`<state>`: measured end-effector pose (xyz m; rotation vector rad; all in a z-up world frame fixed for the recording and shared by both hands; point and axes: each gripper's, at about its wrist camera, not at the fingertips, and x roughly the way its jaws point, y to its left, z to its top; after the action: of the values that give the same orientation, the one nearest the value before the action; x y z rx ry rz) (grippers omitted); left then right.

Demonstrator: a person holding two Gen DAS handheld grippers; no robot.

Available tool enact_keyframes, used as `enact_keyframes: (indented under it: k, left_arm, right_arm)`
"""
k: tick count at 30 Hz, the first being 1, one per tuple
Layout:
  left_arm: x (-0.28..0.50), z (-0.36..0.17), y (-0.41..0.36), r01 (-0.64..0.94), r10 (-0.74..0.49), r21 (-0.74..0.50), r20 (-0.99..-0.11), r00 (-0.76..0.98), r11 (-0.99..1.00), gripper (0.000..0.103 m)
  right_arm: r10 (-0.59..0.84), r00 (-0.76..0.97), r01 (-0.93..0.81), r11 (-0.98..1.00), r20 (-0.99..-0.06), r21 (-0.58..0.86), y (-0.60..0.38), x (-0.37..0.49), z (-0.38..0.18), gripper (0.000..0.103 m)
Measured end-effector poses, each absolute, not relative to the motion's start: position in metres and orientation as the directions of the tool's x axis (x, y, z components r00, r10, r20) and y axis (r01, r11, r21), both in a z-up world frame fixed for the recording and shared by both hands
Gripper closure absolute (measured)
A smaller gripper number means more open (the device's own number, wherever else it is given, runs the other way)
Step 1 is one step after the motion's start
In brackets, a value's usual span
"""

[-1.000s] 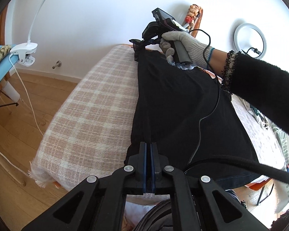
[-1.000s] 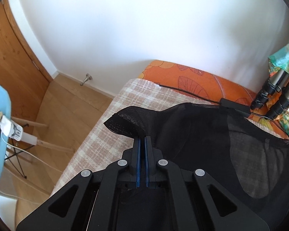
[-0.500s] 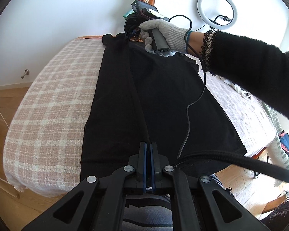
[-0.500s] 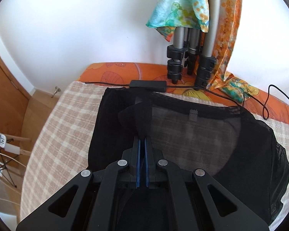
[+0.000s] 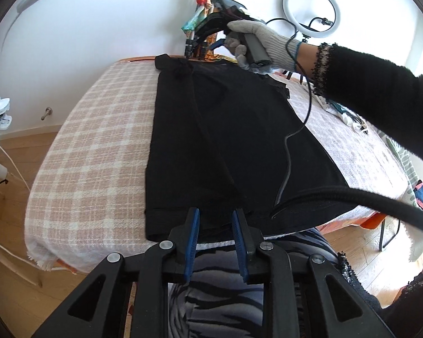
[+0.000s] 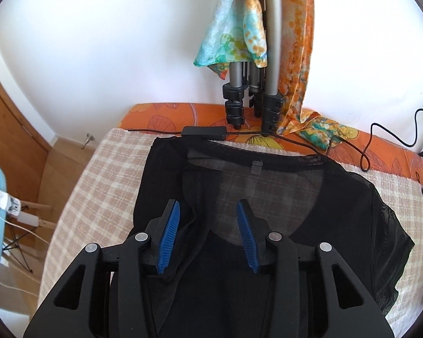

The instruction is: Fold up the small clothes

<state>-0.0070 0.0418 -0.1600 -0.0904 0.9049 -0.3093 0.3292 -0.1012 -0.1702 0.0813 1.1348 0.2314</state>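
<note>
While both grippers gape wide, holding nothing, the black top (image 5: 211, 129) lies flat along the checked blanket (image 5: 98, 146), hem at its near edge under the left gripper (image 5: 215, 225). Beyond the right gripper (image 6: 208, 225), tripod legs (image 6: 256, 84), a draped scarf (image 6: 234, 28) and a cable (image 6: 268, 135) crowd the far edge; bare blanket flanks the top.

Both grippers, left (image 5: 215, 219) & right (image 6: 208, 211), jaws apart, empty; gloved right hand (image 5: 263, 42) on handle.

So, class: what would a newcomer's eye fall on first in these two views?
First, the sheer black mesh top spread flat on the pink-and-cream checked blanket, one side folded inward. Next, the two open blue-padded grippers: the left gripper at the hem, the right gripper over the neckline. Behind stands a scarf-draped grey metal tripod.
</note>
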Motion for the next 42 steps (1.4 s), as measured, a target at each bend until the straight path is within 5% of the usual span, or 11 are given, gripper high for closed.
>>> enact_keyframes:
  k: [16, 21, 42]
  left_arm:
    - [-0.038, -0.125, 0.05, 0.188, -0.169, -0.05, -0.694, 0.7, 0.981, 0.079]
    - [-0.041, -0.113, 0.031, 0.209, -0.193, -0.054, -0.648, 0.737, 0.977, 0.077]
    - [-0.021, -0.155, -0.166, 0.533, -0.466, -0.141, -0.699, 0.543, 0.834, 0.066]
  right_arm:
    - [0.328, 0.557, -0.18, 0.945, -0.763, 0.274, -0.212, 0.175, -0.028, 0.062]
    - [0.299, 0.611, -0.147, 0.953, -0.733, 0.266, -0.259, 0.119, -0.008, 0.055]
    - [0.265, 0.519, -0.095, 0.963, -0.813, 0.253, -0.354, 0.073, -0.089, 0.054]
